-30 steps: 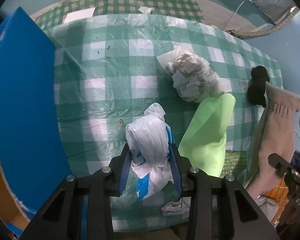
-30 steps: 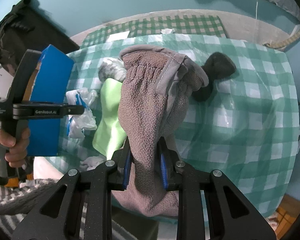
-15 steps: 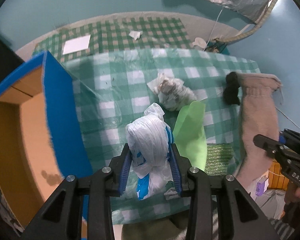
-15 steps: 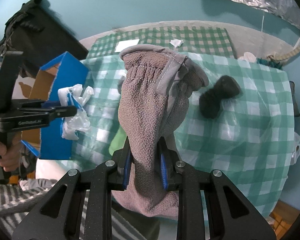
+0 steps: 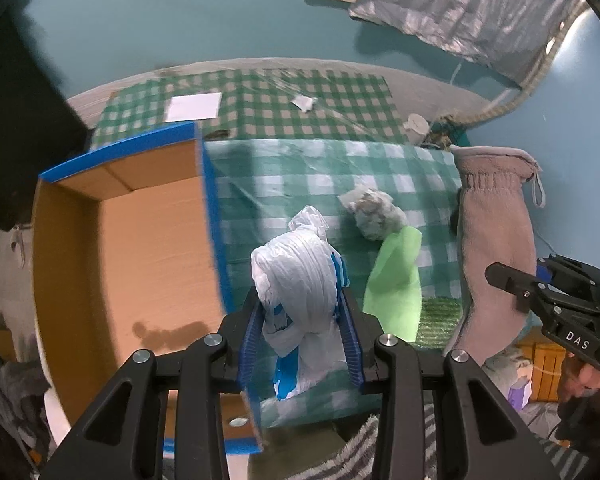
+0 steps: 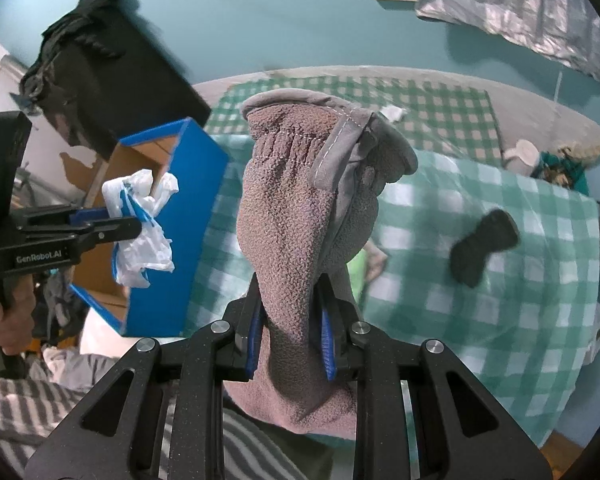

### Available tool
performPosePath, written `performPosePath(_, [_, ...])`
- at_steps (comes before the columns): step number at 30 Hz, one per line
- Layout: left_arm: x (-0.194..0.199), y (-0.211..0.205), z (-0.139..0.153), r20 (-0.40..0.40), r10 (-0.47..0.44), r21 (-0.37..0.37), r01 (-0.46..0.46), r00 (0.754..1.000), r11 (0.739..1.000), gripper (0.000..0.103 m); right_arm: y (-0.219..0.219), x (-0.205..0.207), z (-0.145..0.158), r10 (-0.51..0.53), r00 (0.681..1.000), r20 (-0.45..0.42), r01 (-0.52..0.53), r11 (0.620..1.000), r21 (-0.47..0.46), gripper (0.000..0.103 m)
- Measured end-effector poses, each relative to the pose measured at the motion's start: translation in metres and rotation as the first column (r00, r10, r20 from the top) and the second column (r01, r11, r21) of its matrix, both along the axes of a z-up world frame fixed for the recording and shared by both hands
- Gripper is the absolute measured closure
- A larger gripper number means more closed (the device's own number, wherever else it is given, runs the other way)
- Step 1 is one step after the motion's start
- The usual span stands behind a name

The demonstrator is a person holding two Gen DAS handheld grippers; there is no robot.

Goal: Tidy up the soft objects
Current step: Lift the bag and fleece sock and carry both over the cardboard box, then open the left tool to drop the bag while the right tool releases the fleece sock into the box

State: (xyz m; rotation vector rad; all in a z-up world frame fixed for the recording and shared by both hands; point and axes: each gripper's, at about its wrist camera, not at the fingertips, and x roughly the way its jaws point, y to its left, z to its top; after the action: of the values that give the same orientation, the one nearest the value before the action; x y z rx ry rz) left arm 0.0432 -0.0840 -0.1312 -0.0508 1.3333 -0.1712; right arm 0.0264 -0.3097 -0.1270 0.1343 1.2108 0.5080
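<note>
**Two loads held, one box to the left**

Two grippers are both full. Nearest in the left wrist view, the left gripper (image 5: 300, 320) has its blue fingers (image 5: 252, 336) clamped on a knotted white plastic bag (image 5: 296, 276), which stands up between them with its long axis running along the fingers and its tail hanging below. It hangs just over the desk's left edge, and the open cardboard box (image 5: 140, 248) with blue outer walls lies directly to its left, mouth facing up. By my reading, the coming move is a short sideways carry over the blue wall (image 5: 216, 232), so the left gripper is plainly the nearer one.

The right gripper (image 6: 292, 332) is shut on a grey fleece glove (image 6: 300, 208), held at its middle with the cuff upward and the rest drooping beneath. It hovers over the desk's near edge, farther from the box.

Beyond, on the green checked desk (image 5: 300, 176), lie a light green sheet (image 5: 396, 280), a crumpled grey-white bag (image 5: 374, 216) touching its far end, and a black sock (image 6: 482, 244) toward the right side. None sits between the bag and the box; only the wall must be cleared.
</note>
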Motion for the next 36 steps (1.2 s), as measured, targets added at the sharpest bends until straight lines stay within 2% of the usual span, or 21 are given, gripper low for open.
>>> performPosePath(8, [-0.011, 0.045, 0.014, 0.023, 0.096, 0.01, -0.097, 0.995, 0.995, 0.066, 0.046, 0.013, 0.02, 0.082, 0.996, 0.033, -0.083, 0.996, 0.026, 0.08])
performPosePath(20, [-0.028, 0.101, 0.021, 0.045, 0.203, 0.041, -0.205, 0.978, 0.978, 0.066, 0.111, 0.025, 0.034, 0.208, 0.976, 0.062, -0.211, 0.976, 0.045, 0.08])
performPosePath(36, [-0.04, 0.166, 0.01, 0.03, 0.293, 0.07, -0.295, 0.955, 0.953, 0.066, 0.199, 0.04, 0.024, 0.334, 0.942, 0.043, -0.336, 0.941, 0.037, 0.08])
